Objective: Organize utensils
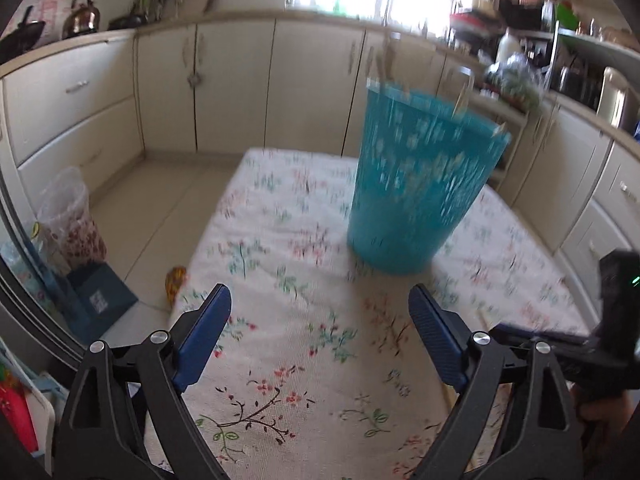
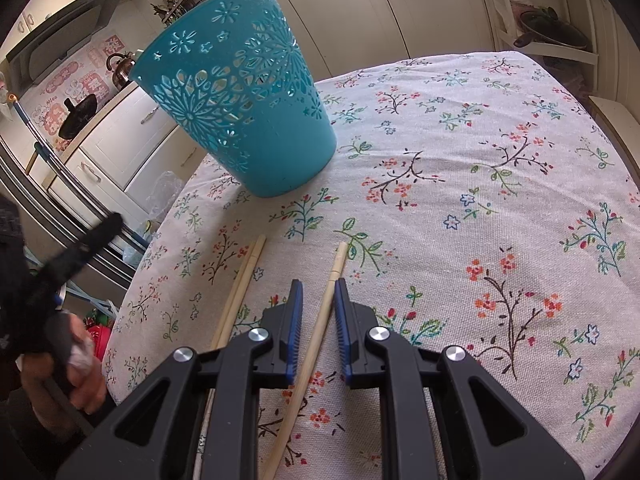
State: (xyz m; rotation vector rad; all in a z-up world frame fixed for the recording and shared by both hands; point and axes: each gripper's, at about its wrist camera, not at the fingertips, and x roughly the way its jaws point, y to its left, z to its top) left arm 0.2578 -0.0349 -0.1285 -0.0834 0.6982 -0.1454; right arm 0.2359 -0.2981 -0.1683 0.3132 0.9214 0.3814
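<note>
basket [image 2: 248, 92]: teal, flower cutouts | tablecloth [image 2: 460, 168]: white, floral print

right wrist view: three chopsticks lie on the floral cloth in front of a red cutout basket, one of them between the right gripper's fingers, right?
Not quite: the basket is teal, not red, as the right wrist view shows. The rest holds: three chopsticks lie on the floral cloth, a pair to the left and a single chopstick between the right gripper's fingers.

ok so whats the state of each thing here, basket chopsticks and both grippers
teal basket: upright on the tablecloth, utensil handles sticking out of its top
single chopstick: flat on the cloth, between the right gripper jaws, which are narrow but not pressing on it
chopstick pair: flat on the cloth, side by side, ungripped
left gripper: open wide, empty
</note>
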